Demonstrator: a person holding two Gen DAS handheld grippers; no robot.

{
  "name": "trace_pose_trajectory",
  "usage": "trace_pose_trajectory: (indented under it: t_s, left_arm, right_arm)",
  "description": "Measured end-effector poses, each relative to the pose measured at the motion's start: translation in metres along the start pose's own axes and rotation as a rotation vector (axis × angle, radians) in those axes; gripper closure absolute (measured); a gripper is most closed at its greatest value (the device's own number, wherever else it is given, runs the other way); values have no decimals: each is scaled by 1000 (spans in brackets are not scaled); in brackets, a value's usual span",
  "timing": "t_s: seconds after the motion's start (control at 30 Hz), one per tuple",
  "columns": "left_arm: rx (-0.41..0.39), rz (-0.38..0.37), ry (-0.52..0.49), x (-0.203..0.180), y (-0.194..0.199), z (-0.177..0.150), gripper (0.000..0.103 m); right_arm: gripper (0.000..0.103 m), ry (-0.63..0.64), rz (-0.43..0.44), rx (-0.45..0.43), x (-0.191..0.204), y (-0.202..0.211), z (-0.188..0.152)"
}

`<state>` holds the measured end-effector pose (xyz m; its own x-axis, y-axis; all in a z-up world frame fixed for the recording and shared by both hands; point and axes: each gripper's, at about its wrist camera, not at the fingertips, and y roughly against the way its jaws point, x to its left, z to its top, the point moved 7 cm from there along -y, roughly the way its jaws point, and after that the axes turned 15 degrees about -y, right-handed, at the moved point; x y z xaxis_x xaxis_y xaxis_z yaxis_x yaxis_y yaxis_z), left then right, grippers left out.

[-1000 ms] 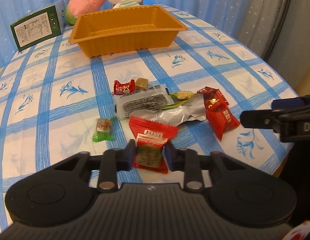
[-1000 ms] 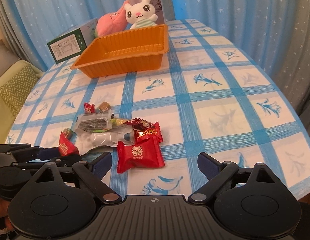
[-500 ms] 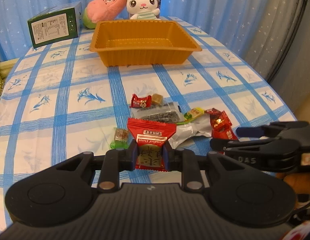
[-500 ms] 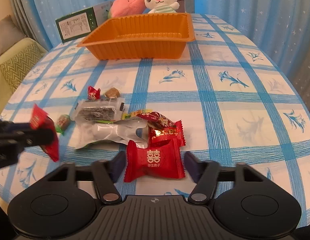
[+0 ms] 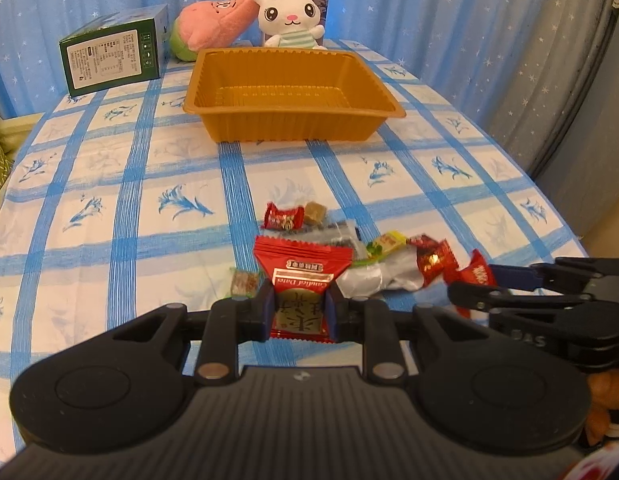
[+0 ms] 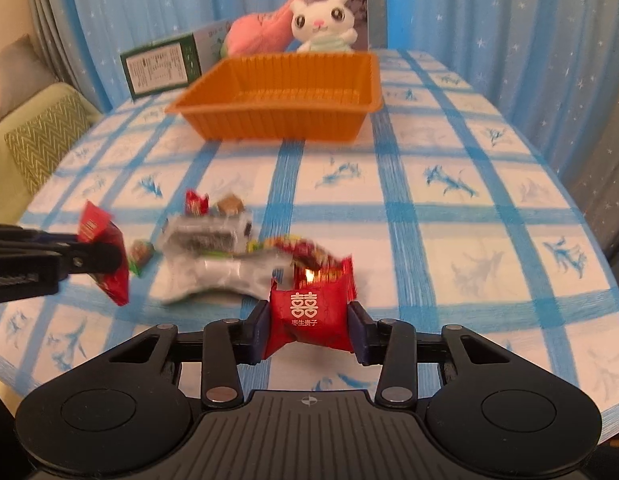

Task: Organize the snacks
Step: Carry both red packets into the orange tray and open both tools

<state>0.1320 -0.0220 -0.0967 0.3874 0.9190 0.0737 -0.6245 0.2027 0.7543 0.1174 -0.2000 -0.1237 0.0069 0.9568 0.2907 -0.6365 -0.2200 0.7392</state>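
Since half a second ago the right gripper has closed its jaws on the red double-happiness candy packet, which lay loose on the cloth between its spread fingers before; the left gripper has kept its hold on the red date candy packet, and the orange tray now sits closer and more squarely ahead of its jaws. Both jaws are narrow, each pinching its packet by the sides; the date packet stands upright between the left pads, its top edge fanning above them; the double-happiness packet bulges between the right pads, lifted off the blue-checked tablecloth, as the left view shows. Just beyond the right jaws lies the loose pile: a silver pouch, a clear packet with a dark bar, a small red candy beside a brown cube sweet, and a green-wrapped candy to the left of them. Far ahead of both jaws the tray stands with nothing visible in it; behind it sit a white bunny plush, a pink plush and a green box.
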Motion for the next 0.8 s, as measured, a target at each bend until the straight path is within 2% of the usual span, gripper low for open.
trace_pose_trajectory:
  t_s: [0.2, 0.33, 0.57, 0.8]
  left_arm:
    - [-44, -1, 22, 20, -10, 37, 80]
    - [-75, 16, 30, 37, -21, 75, 80]
    - [-123, 41, 67, 69, -49, 141, 80]
    - [-94, 38, 109, 97, -93, 180, 80]
  right_arm:
    - [62, 2, 34, -67, 10, 6, 50]
    - [62, 11, 59, -105, 19, -3, 92]
    - [62, 6, 100, -123, 33, -38, 165]
    - [62, -17, 109, -114, 40, -80, 213]
